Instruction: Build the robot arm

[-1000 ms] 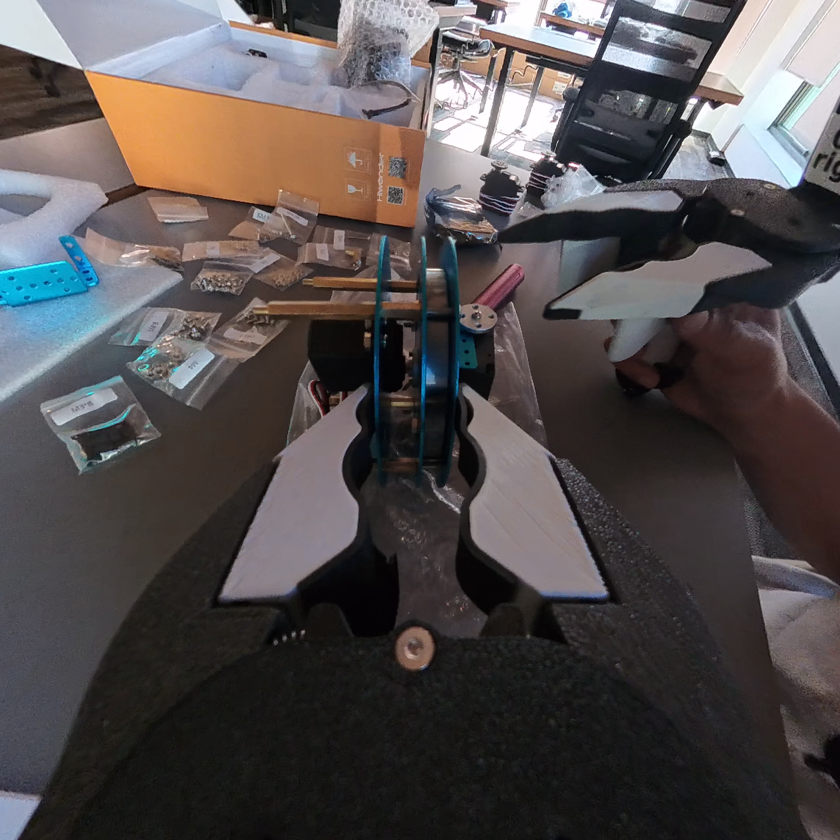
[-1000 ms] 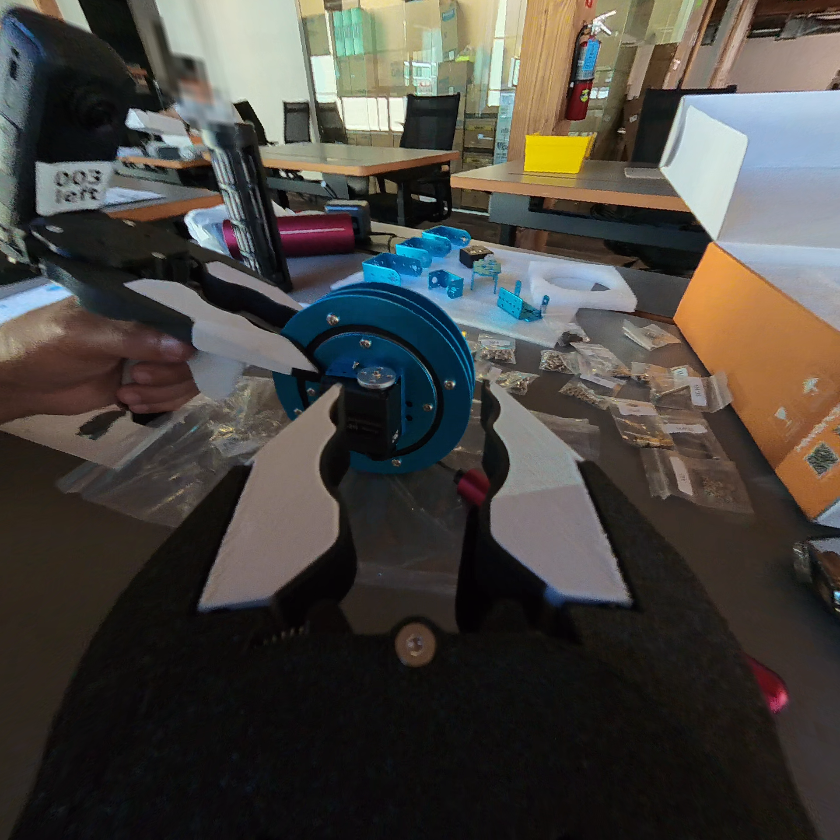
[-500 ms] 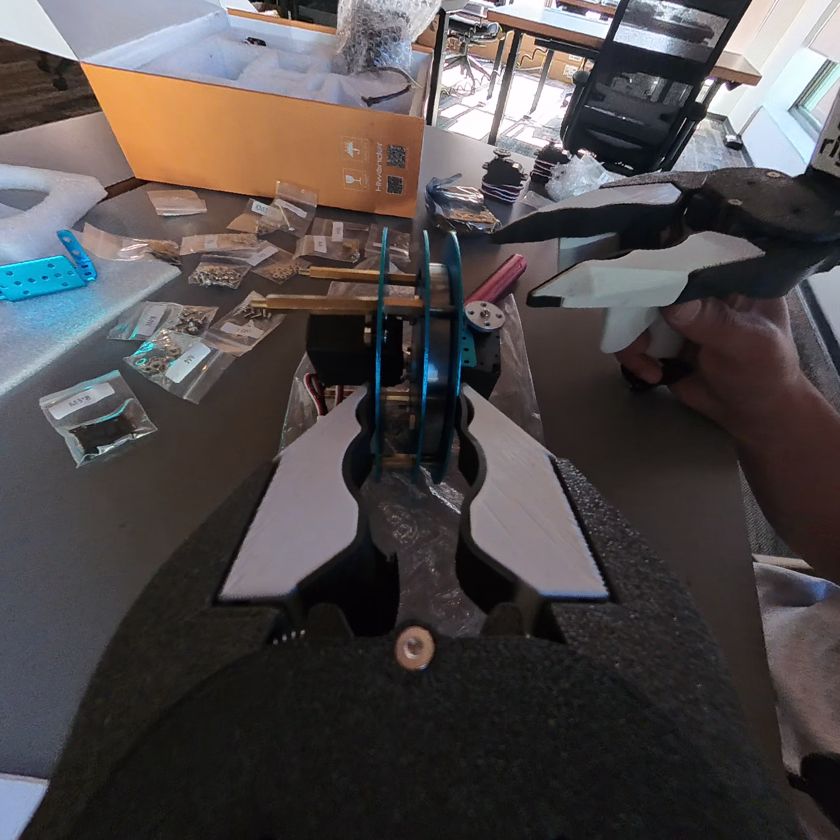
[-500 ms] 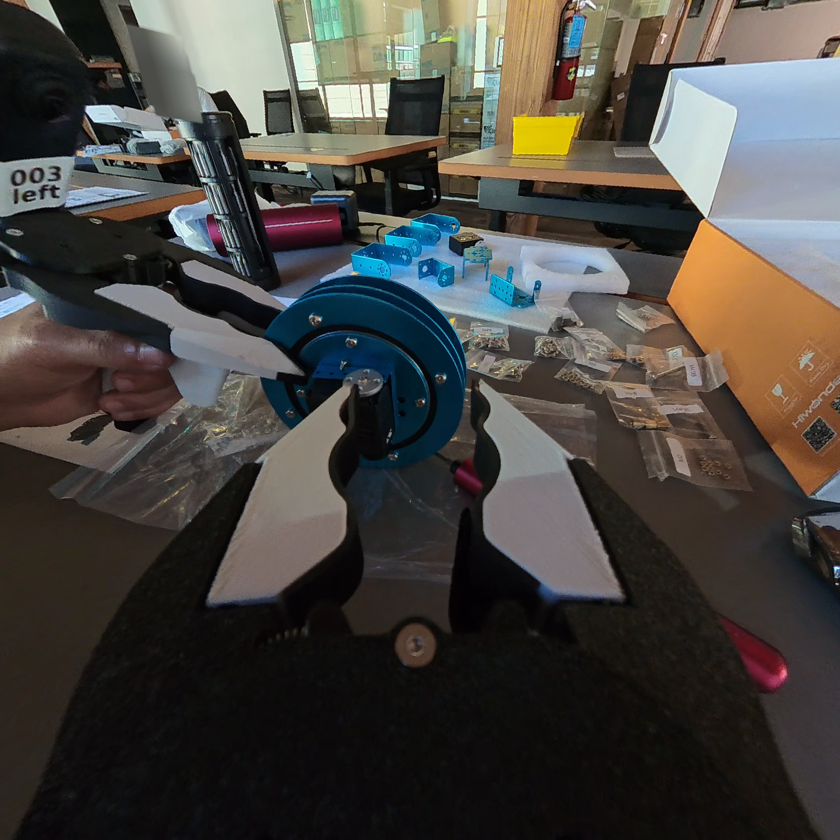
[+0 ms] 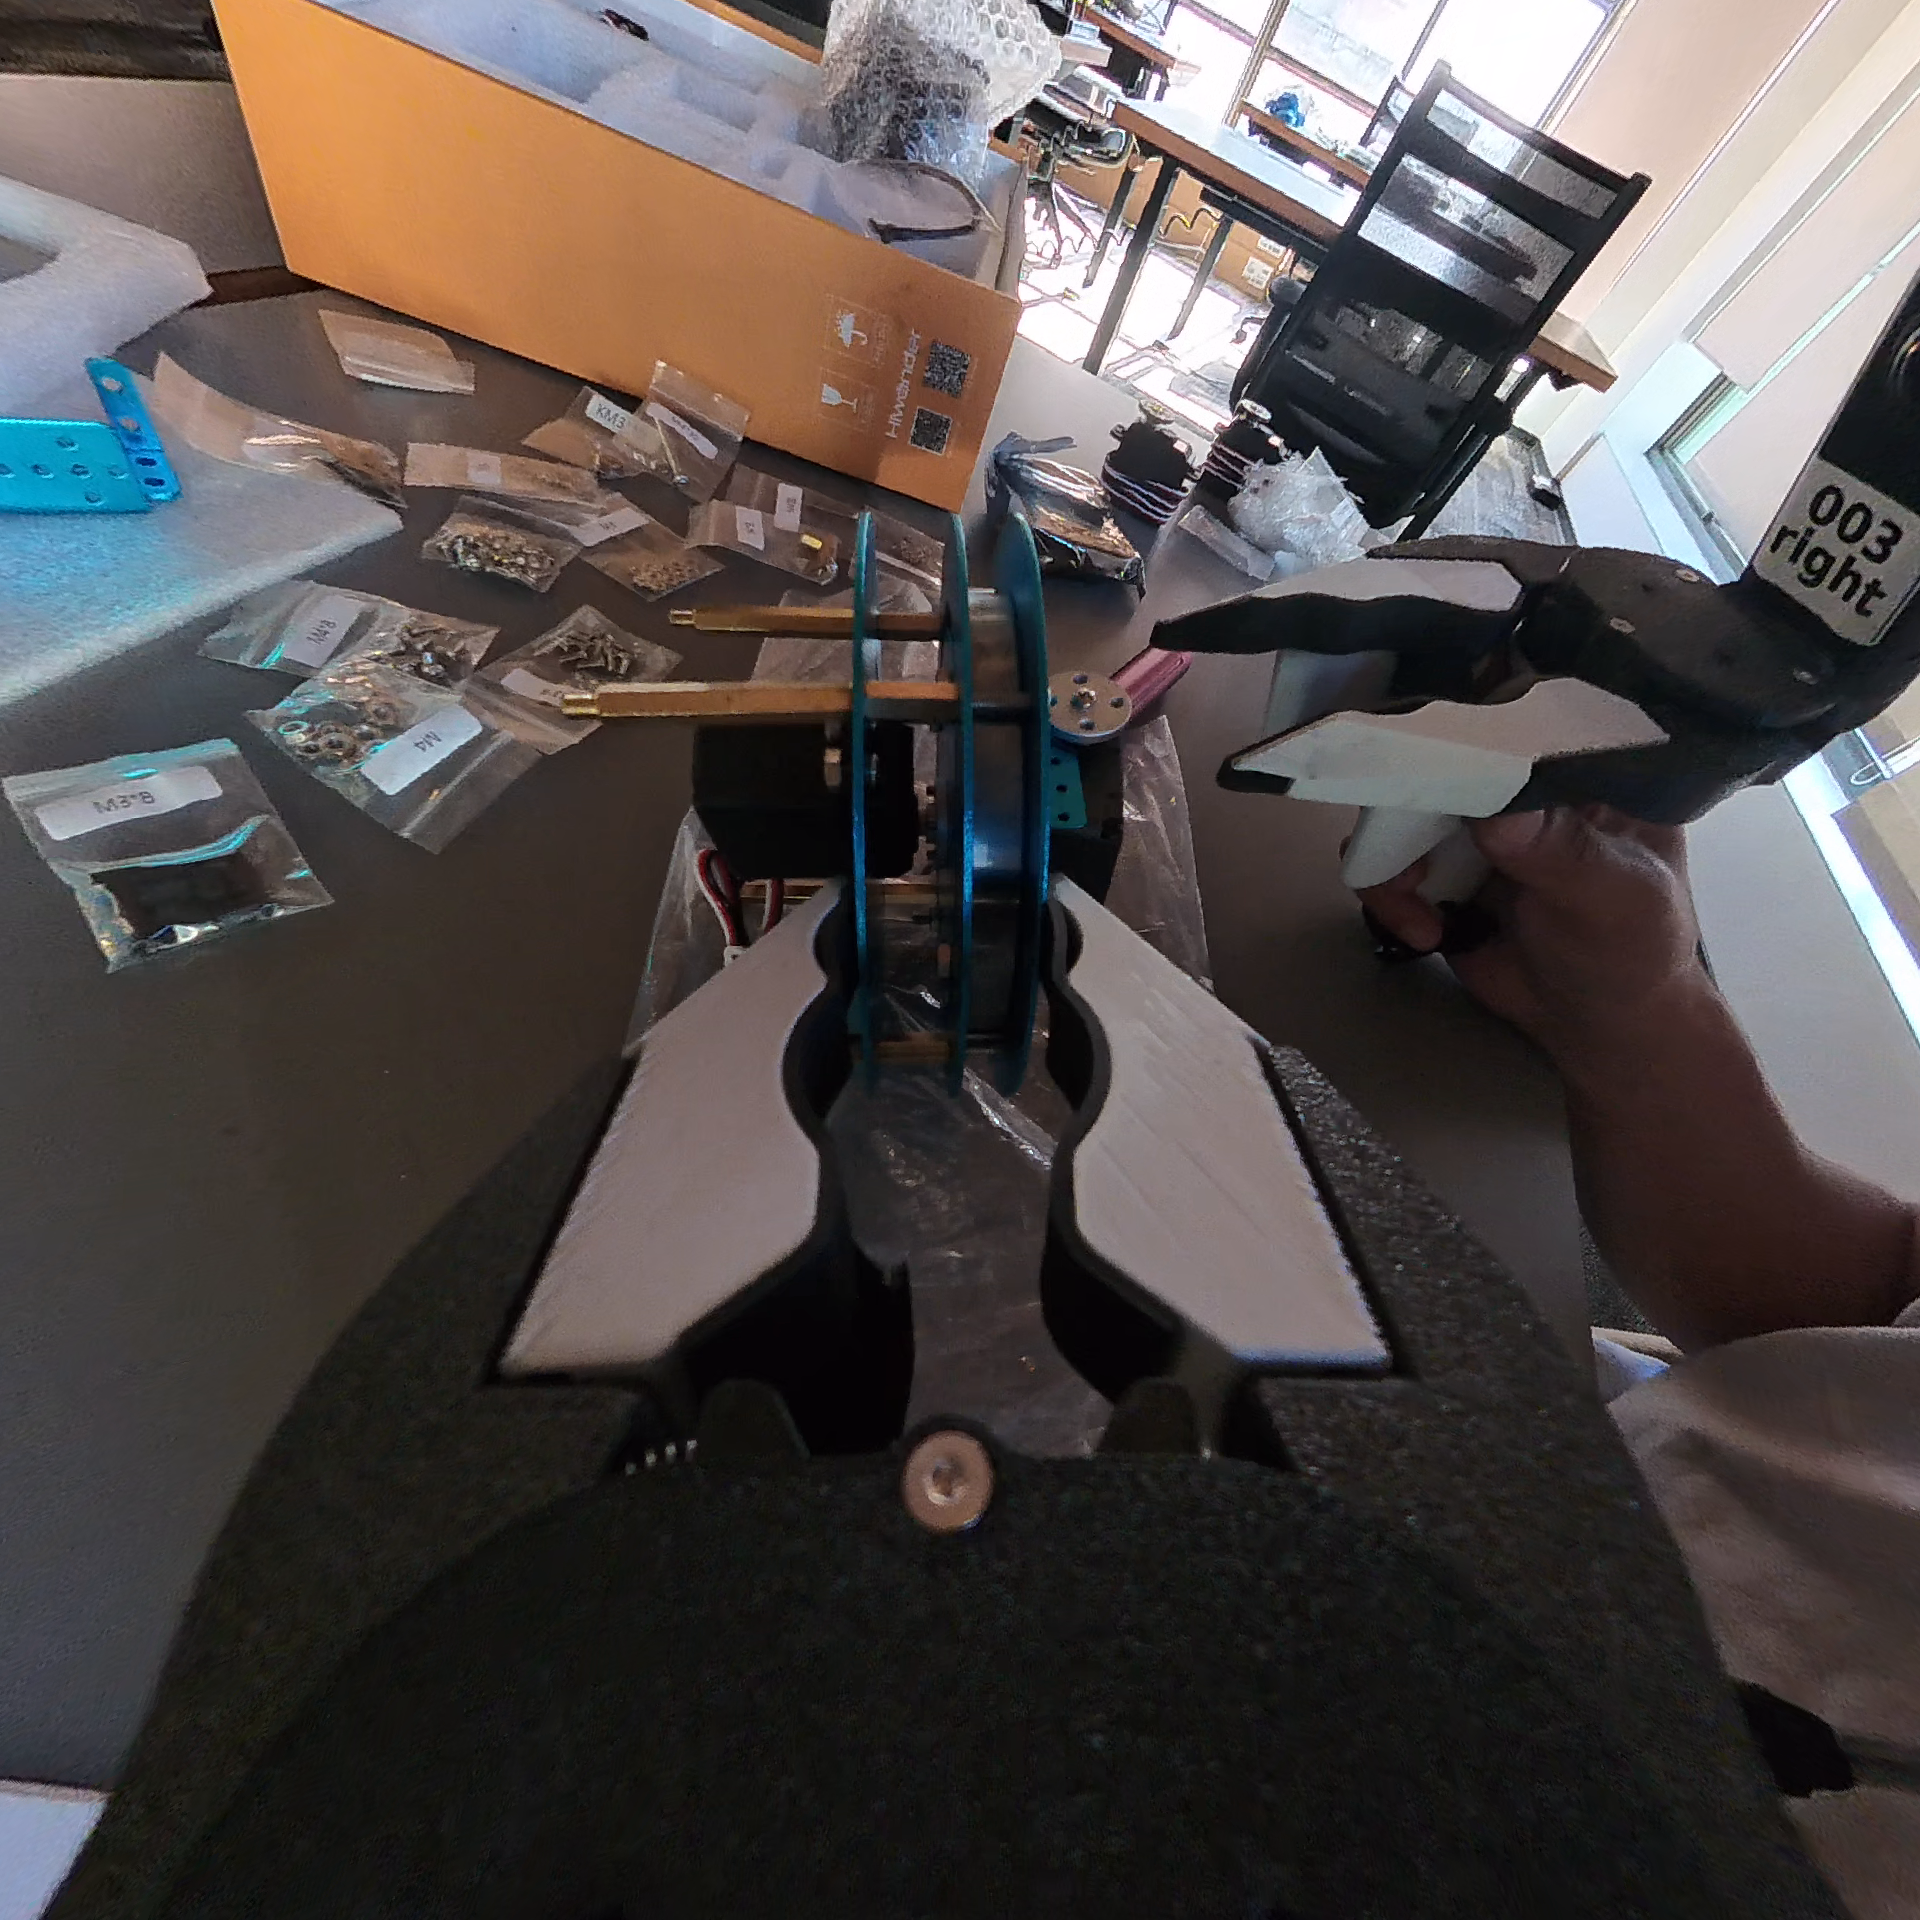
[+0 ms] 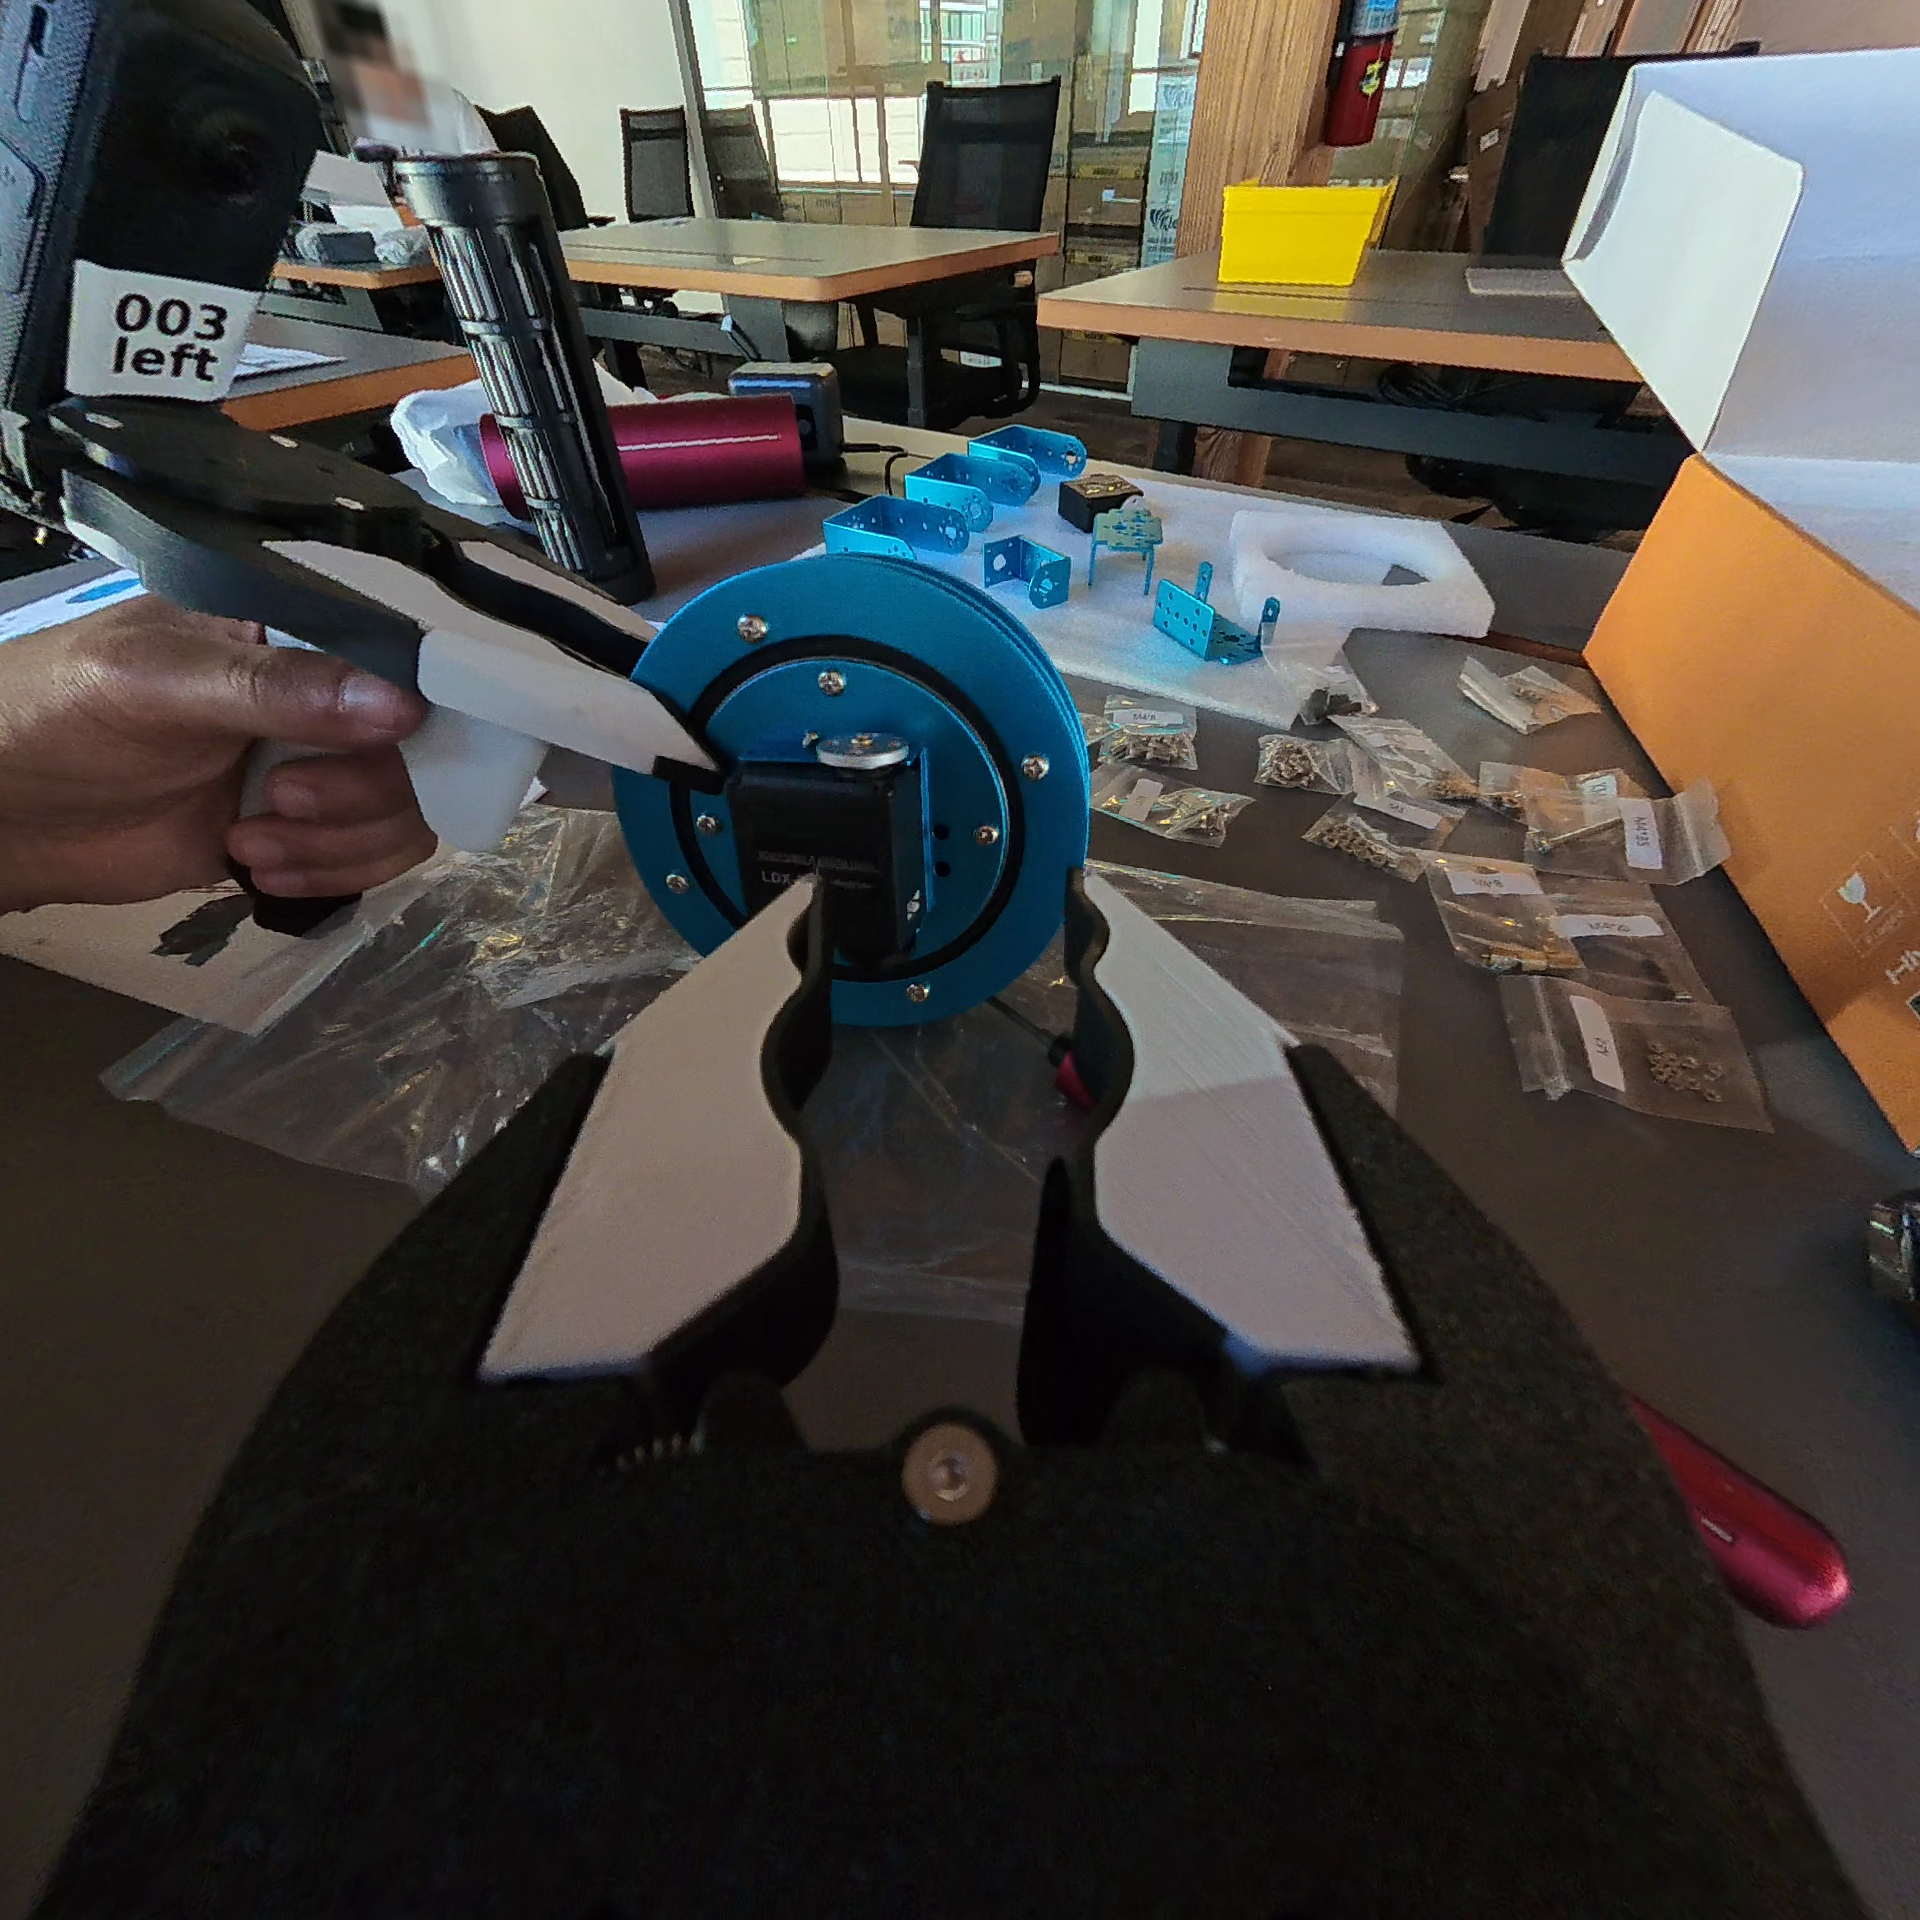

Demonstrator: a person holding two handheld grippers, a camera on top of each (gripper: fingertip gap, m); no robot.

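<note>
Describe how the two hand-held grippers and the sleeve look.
Both the left gripper and the right gripper have rough black bodies, white wavy-edged fingers, a silver screw and a white pistol handle. Each carries a white label. The sleeve is light-coloured.

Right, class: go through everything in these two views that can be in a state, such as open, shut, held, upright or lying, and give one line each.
left gripper: shut on the blue disc assembly.
right gripper: open, holding nothing.
blue disc assembly: held on edge, discs upright.
black servo: mounted on the disc face.
orange box: open.
small parts bags: lying flat on the table.
black mesh cylinder: standing upright.
maroon cylinder: lying on its side.
</note>
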